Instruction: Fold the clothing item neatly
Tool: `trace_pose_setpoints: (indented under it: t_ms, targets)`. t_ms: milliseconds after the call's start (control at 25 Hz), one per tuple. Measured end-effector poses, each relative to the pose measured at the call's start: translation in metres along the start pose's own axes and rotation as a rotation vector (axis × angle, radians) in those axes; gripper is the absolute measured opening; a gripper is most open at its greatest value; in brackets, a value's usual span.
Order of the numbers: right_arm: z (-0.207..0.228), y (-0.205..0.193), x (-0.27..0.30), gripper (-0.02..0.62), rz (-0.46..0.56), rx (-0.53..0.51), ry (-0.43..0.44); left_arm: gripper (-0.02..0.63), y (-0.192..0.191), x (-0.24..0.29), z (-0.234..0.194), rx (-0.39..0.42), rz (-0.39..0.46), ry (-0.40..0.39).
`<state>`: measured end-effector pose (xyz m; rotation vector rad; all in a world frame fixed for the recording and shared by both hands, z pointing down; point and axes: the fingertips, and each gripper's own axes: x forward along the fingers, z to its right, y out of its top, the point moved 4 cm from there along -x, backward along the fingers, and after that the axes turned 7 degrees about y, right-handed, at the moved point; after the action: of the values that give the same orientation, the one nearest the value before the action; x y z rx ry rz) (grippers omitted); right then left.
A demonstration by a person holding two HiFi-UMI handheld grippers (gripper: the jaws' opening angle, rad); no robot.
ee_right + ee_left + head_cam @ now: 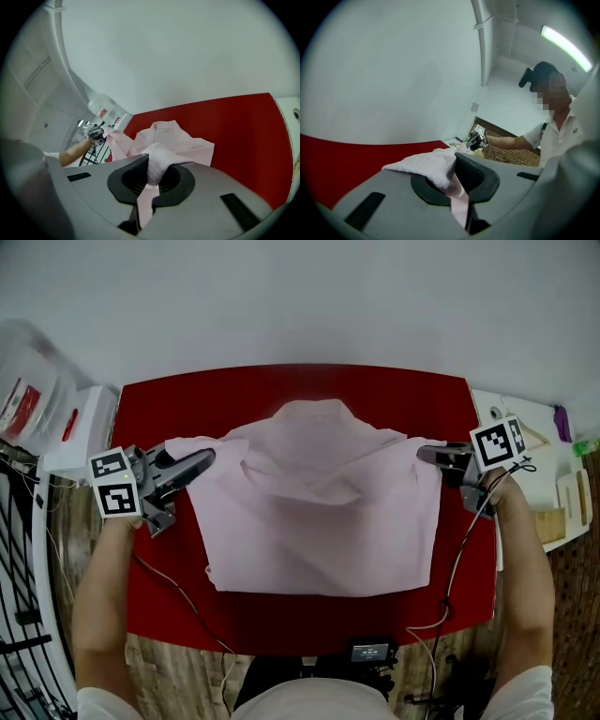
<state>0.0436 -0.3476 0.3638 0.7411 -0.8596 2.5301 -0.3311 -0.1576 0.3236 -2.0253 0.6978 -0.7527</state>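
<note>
A pale pink shirt (319, 512) lies spread on the red table (281, 624), collar toward the far side. My left gripper (208, 459) is shut on the shirt's left edge, where pink cloth (440, 168) bunches between the jaws. At the right edge, my right gripper (424, 454) is shut on the shirt too, a fold of cloth (157, 164) pinched in its jaws. Both grippers hold the upper part of the shirt stretched between them just above the table. The right gripper view shows the collar (164, 129) and the left gripper (96, 132) beyond it.
White boxes and a clear bag (37, 399) stand off the table's left end. A white side surface with small wooden pieces (548, 484) lies to the right. A black device (370, 651) hangs at the table's near edge, with cables trailing from both grippers.
</note>
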Motion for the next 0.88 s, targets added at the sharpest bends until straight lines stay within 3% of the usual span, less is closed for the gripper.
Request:
trace_pose_setpoints:
  t_ms: [360, 600, 720, 800, 880]
  targets:
    - [0.095, 0.006, 0.035, 0.022, 0.076, 0.276, -0.033, 0.023, -0.034, 0.024, -0.095, -0.240, 0.037, 0.041]
    - [0.145, -0.001, 0.047, 0.023, 0.247, 0.454, -0.062, 0.023, -0.065, 0.029, -0.143, -0.416, 0.082, 0.118]
    - [0.162, 0.000, 0.052, 0.026, 0.331, 0.468, -0.090, 0.023, -0.076, 0.031, -0.159, -0.433, 0.086, 0.165]
    - [0.168, 0.000, 0.055, 0.092, 0.361, 0.458, -0.116, 0.025, -0.080, 0.034, -0.163, -0.425, 0.075, 0.197]
    - [0.170, 0.000, 0.057, 0.130, 0.380, 0.457, -0.129, 0.077, -0.083, 0.033, -0.167, -0.419, 0.061, 0.232]
